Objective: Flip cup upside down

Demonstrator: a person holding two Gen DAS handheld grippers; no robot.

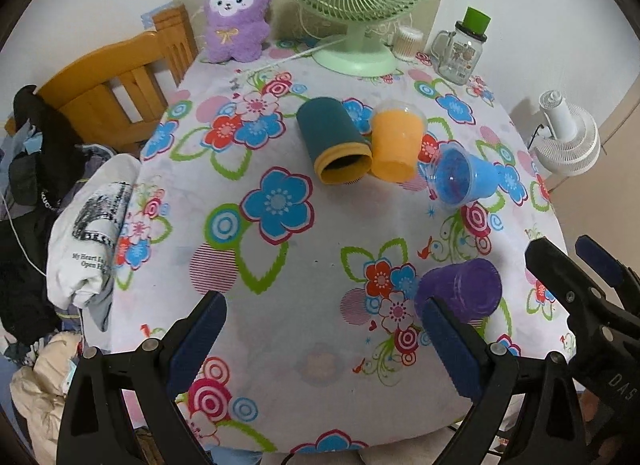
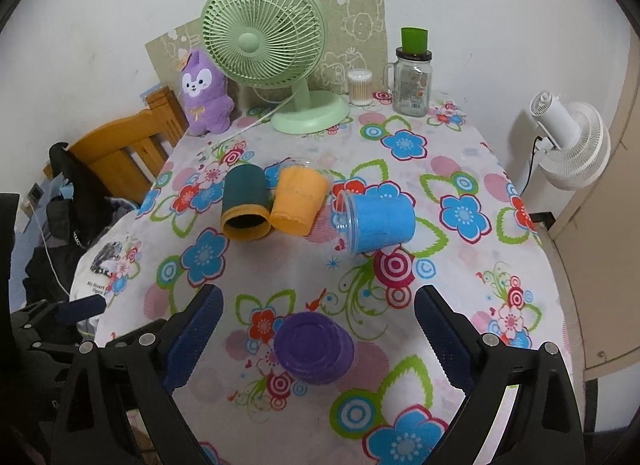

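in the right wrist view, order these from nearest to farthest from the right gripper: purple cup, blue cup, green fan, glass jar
1. purple cup: upside down, just ahead between the open jaws of the right gripper.
2. blue cup: on its side, mid-table, ahead and slightly right.
3. green fan and glass jar: both at the far table edge, too close to call.

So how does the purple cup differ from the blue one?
The purple plastic cup stands upside down, base up, near the table's front edge; the blue plastic cup lies on its side further back, its open mouth sideways. The purple cup looks opaque, while the blue one has a clear rim. Both rest on the floral tablecloth, ungripped.
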